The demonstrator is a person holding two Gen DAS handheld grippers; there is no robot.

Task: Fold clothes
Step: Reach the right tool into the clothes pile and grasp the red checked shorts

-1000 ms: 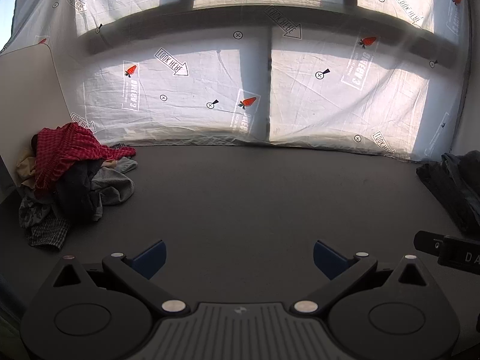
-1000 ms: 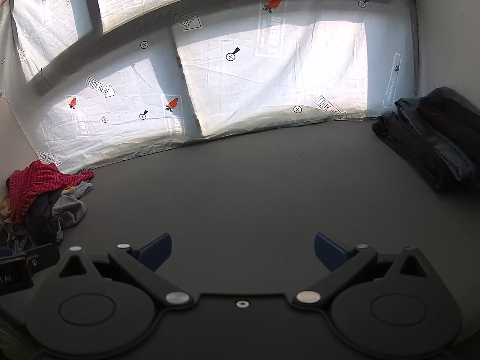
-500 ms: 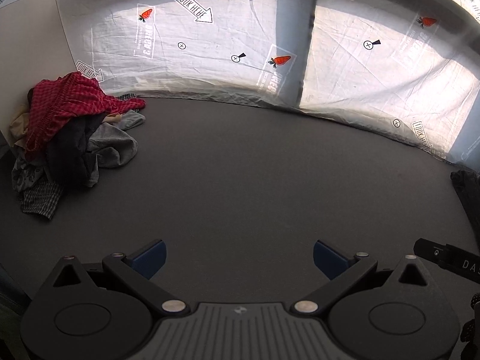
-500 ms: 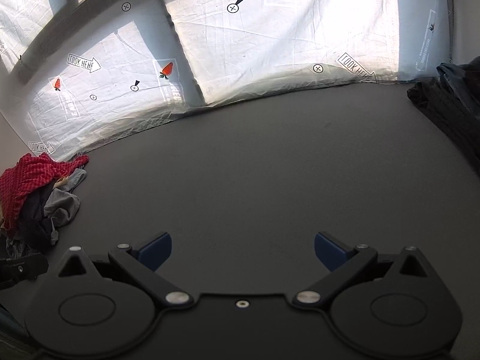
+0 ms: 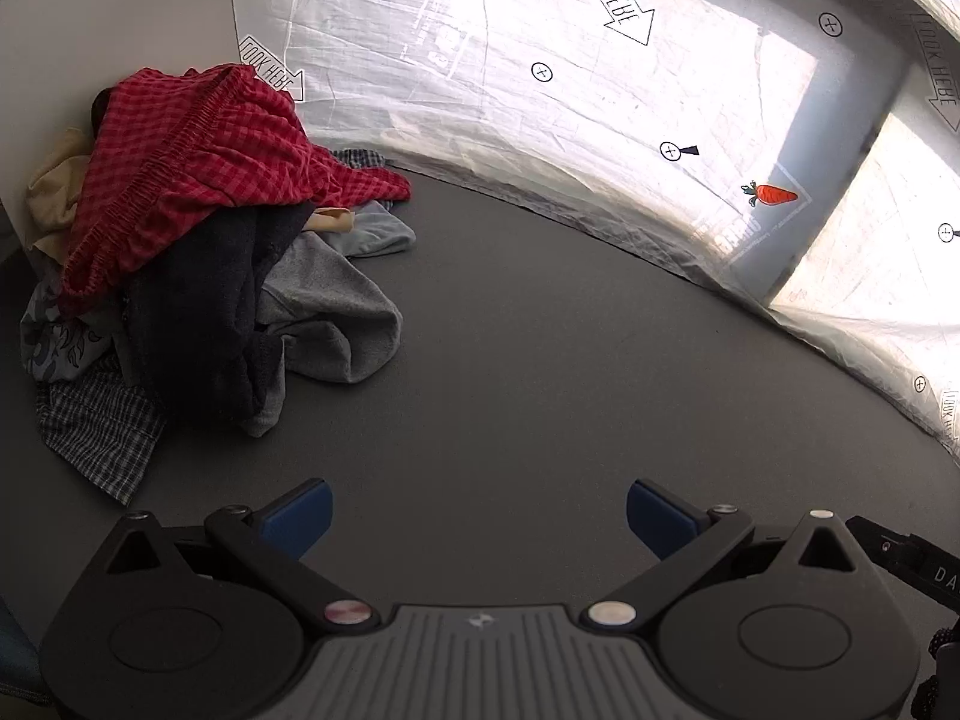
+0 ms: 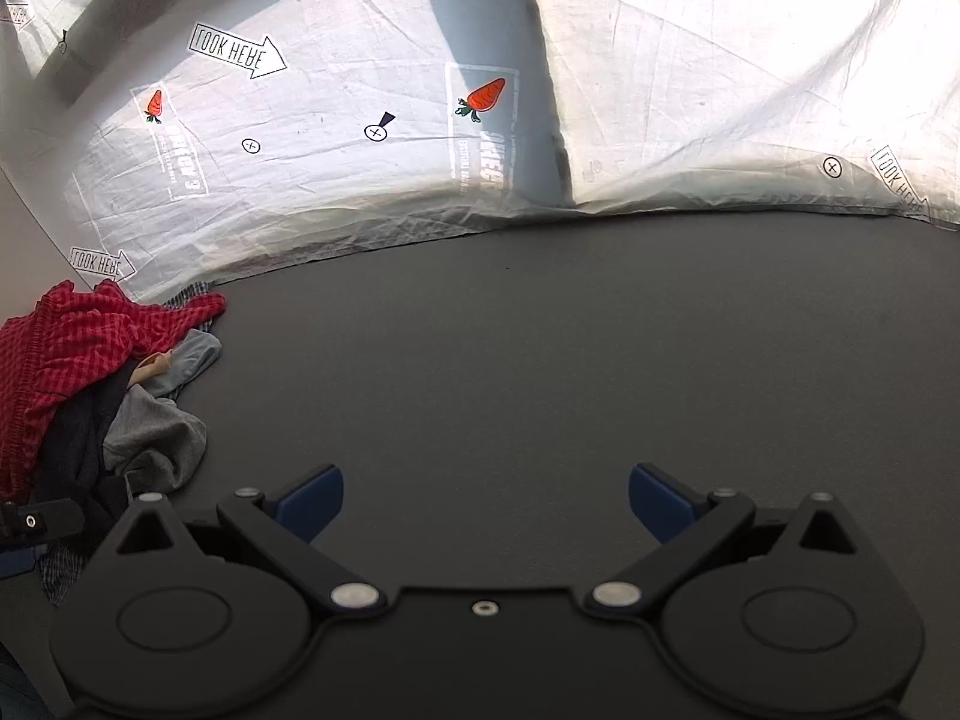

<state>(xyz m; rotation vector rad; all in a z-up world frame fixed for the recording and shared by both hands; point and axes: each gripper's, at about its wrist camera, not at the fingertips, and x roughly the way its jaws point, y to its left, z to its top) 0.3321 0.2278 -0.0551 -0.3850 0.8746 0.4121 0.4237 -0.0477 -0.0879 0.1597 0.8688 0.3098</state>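
A heap of unfolded clothes lies at the left of the dark grey table [image 5: 540,360]. On top is a red checked garment [image 5: 198,162] with an elastic waistband; under it are a dark navy piece [image 5: 198,324], a grey piece [image 5: 330,306] and a checked cloth [image 5: 96,432]. My left gripper [image 5: 477,516] is open, low over the table, just right of the heap, nothing between its blue pads. The right wrist view shows the same heap's red checked garment [image 6: 66,348] at far left. My right gripper [image 6: 483,501] is open and empty over bare table [image 6: 540,360].
A white printed sheet [image 5: 600,120] with arrows and carrots hangs along the table's far edge and appears in the right wrist view too, as the white printed sheet [image 6: 420,150]. A white wall panel [image 5: 120,12] stands behind the heap. Part of the other gripper [image 5: 900,558] shows at lower right.
Both grippers have swung left and dropped closer to the table. The heap now looms larger in the left wrist view; the dark folded clothes at the right have left both views. Jaws stayed open.
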